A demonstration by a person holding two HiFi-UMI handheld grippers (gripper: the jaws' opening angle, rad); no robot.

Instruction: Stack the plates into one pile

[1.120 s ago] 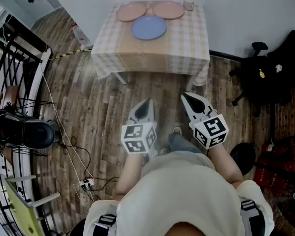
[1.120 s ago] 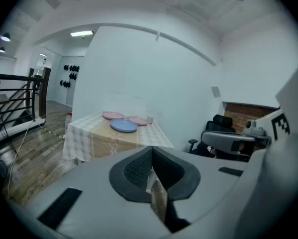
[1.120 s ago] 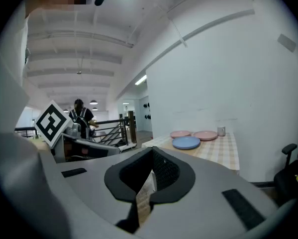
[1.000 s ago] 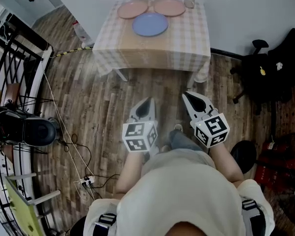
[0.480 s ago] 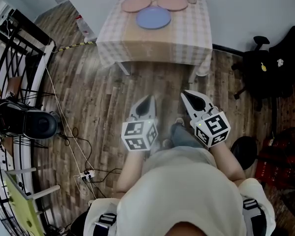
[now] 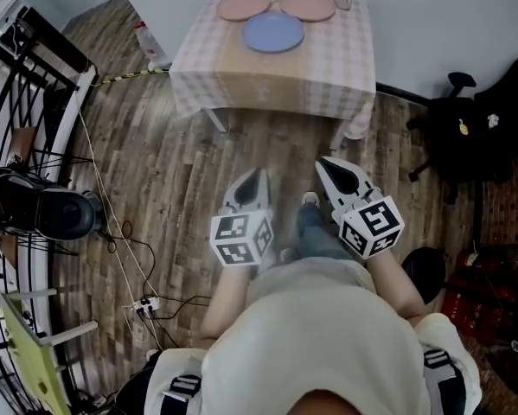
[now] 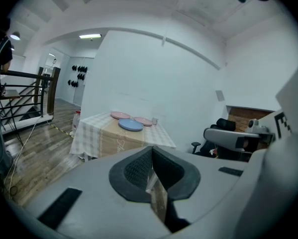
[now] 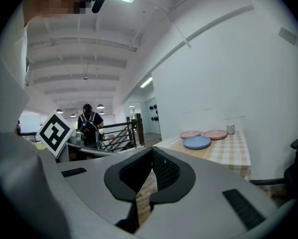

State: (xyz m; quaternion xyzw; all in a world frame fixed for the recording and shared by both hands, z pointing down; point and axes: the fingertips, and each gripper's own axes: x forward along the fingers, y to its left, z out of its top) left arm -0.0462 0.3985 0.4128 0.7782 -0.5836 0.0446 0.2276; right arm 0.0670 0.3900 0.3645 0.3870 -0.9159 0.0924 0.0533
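Lying unstacked on the checked-cloth worktop (image 6: 328,67) are a round blue plate (image 6: 273,32) and two round pink plates (image 6: 244,5); nothing is piled yet. Left gripper (image 6: 257,178) and right gripper (image 6: 328,164) are hanging well short, jaws clenched, empty.

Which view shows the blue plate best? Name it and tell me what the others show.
The head view: it looks down on the blue plate, so its whole round face shows. The left and right gripper views catch the plate far off and nearly edge-on, a flat oval.

Bright, even indoor light from ceiling strips; fisheye bending and dark vignetted corners; slight softness.
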